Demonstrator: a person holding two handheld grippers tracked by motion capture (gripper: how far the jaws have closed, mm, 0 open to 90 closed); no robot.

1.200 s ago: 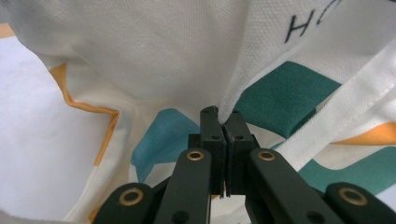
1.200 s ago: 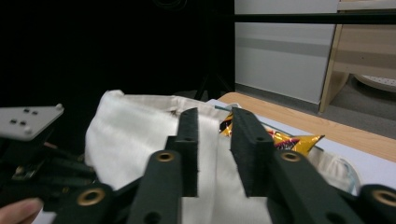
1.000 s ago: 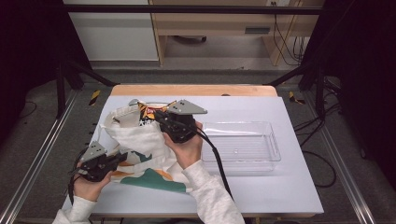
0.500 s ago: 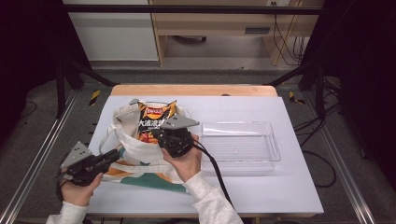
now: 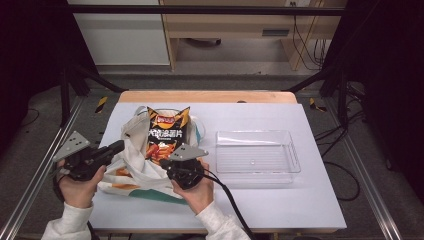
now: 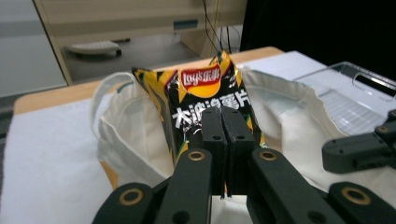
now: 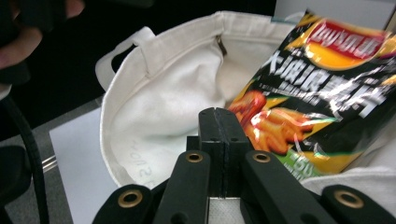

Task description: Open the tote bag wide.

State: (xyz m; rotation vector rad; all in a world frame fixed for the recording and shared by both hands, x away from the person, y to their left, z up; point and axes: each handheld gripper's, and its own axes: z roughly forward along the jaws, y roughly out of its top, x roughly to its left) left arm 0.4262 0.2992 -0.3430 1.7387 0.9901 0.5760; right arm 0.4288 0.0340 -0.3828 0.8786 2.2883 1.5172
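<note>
The left gripper point(image 5: 117, 147) holds its jaws pressed flat together, pinching the near rim of the white cloth bag point(image 5: 131, 170); they have just been closing. The right gripper point(image 5: 165, 164) (nearer the counter's middle) likewise has its jaws shut on the bag's near rim. Just beyond both pairs of jaws, the chip packet point(image 5: 167, 135) stands tilted in the bag's open mouth. Farther right on the counter point(image 5: 310, 200) sits a clear plastic tray point(image 5: 295, 160).

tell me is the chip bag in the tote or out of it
Partly in. The chip bag stands in the open mouth of the tote, its top half sticking out above the cloth rim.
</note>
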